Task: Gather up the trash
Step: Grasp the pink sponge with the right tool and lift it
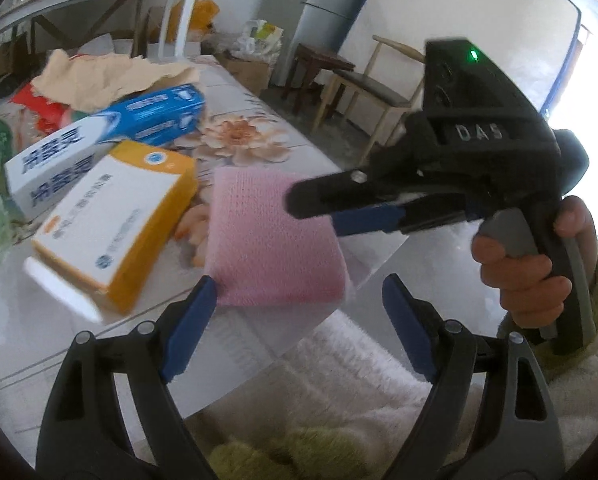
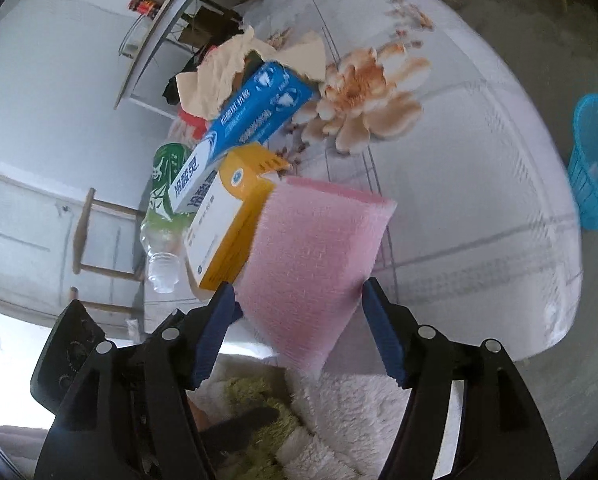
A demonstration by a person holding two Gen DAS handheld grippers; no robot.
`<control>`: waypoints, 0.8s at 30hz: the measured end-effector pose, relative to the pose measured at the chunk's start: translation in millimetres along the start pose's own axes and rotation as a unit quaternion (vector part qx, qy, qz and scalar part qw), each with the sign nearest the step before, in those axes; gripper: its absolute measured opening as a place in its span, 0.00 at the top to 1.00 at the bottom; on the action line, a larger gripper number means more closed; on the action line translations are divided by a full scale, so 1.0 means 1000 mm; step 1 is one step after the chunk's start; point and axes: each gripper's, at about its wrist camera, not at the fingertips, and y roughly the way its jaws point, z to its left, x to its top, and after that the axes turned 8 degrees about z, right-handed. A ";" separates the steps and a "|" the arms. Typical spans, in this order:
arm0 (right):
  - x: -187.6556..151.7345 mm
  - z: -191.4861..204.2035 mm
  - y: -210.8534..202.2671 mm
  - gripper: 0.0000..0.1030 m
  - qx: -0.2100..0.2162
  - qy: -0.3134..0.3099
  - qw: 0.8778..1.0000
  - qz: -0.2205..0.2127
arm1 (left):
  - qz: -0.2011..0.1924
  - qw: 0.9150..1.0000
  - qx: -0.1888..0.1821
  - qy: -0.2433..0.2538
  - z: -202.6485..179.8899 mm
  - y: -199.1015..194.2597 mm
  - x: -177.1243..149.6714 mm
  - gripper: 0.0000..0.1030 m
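A pink sponge [image 1: 271,240] [image 2: 315,252] lies at the near corner of the flowered table [image 1: 243,136], sticking out past the edge. My right gripper [image 2: 298,286] straddles it, and the pads do not visibly press on it. In the left wrist view the right gripper [image 1: 311,212] reaches in from the right over the sponge, held by a hand [image 1: 519,276]. My left gripper [image 1: 299,284] is open just in front of the sponge, its left fingertip [image 1: 205,292] at the sponge's near corner. An orange-and-white box [image 1: 115,224] [image 2: 227,220] sits beside the sponge.
Behind the box lie a blue-and-white toothpaste carton [image 1: 99,136] [image 2: 243,124], crumpled brown paper [image 1: 107,76] and a green-labelled plastic bottle [image 2: 163,200]. A blue mesh basket [image 2: 597,168] stands on the floor beyond the table. A wooden chair [image 1: 363,88] is further off. The person's fleece [image 2: 359,412] is below the grippers.
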 end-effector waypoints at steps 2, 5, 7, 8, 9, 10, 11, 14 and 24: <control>0.005 0.006 -0.005 0.37 -0.019 -0.012 1.000 -0.011 | -0.004 1.000 -0.018 0.004 -0.005 0.004 0.003 0.22; 0.011 0.010 -0.009 0.33 -0.041 -0.023 0.999 -0.020 | -0.004 0.999 -0.036 0.018 -0.014 0.009 0.005 0.22; 0.014 0.013 -0.008 0.32 -0.067 -0.031 0.997 -0.025 | -0.003 0.999 -0.033 0.030 -0.020 0.009 0.004 0.22; 0.015 0.015 -0.008 0.30 -0.080 -0.034 0.996 -0.027 | -0.005 0.999 -0.030 0.036 -0.022 0.007 0.003 0.22; 0.015 0.015 -0.008 0.27 -0.088 -0.037 0.995 -0.027 | -0.009 0.999 -0.028 0.041 -0.023 0.004 0.001 0.22; 0.017 0.017 -0.004 0.26 -0.098 -0.040 0.994 -0.027 | -0.013 0.999 -0.024 0.042 -0.022 -0.001 -0.001 0.22; 0.018 0.020 -0.001 0.23 -0.105 -0.044 0.993 -0.027 | -0.017 0.999 -0.020 0.041 -0.020 -0.004 -0.002 0.22; 0.020 0.029 0.009 0.17 -0.130 -0.052 0.990 -0.026 | -0.035 0.999 0.003 0.022 -0.007 -0.024 -0.005 0.22; 0.026 0.051 0.037 0.13 -0.198 -0.101 0.974 -0.030 | -0.073 0.991 0.108 -0.029 0.057 -0.066 0.001 0.19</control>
